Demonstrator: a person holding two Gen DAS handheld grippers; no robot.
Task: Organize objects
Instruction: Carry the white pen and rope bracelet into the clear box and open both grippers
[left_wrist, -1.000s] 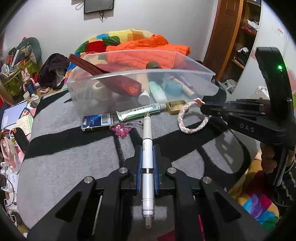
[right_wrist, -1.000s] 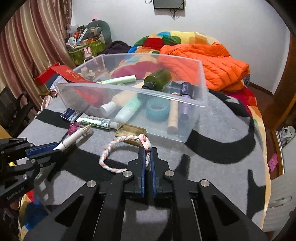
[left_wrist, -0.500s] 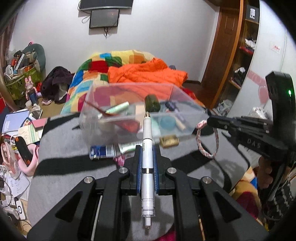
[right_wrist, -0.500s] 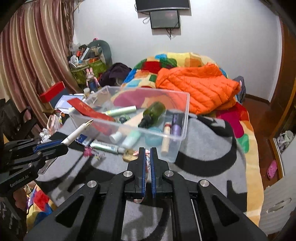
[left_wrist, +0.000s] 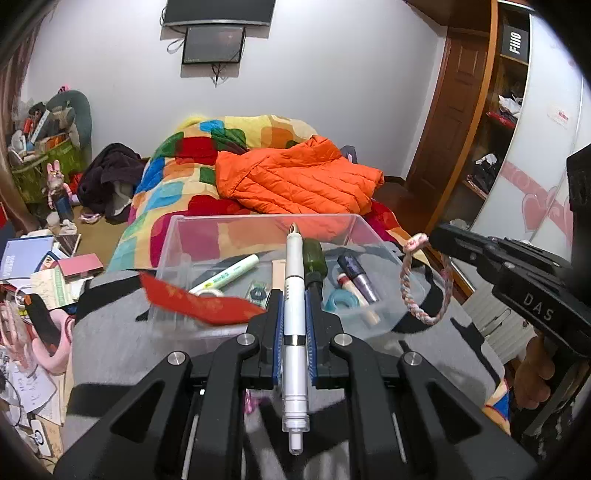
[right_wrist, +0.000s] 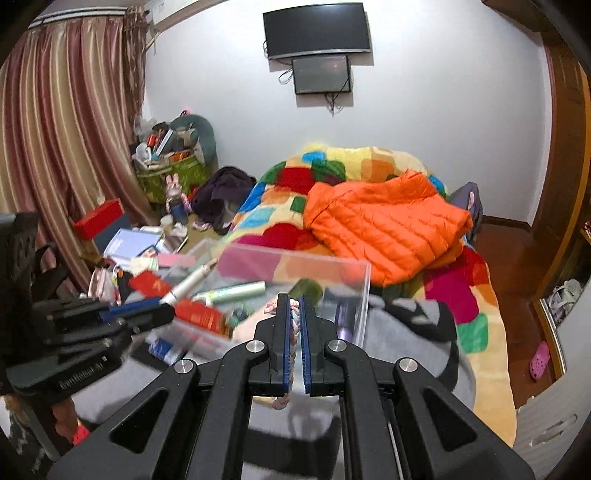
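Lying lengthwise between clamped jaws: pen (left_wrist: 294, 295)

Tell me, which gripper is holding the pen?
The left gripper. Its blue pads are shut on the white pen, which points toward the clear bin. The right gripper holds a braided bracelet instead.

The clear bin (right_wrist: 295, 280) and its contents smear with blur in the right wrist view; the braided loop (right_wrist: 293, 314) is mostly hidden between the pads (right_wrist: 284, 332).
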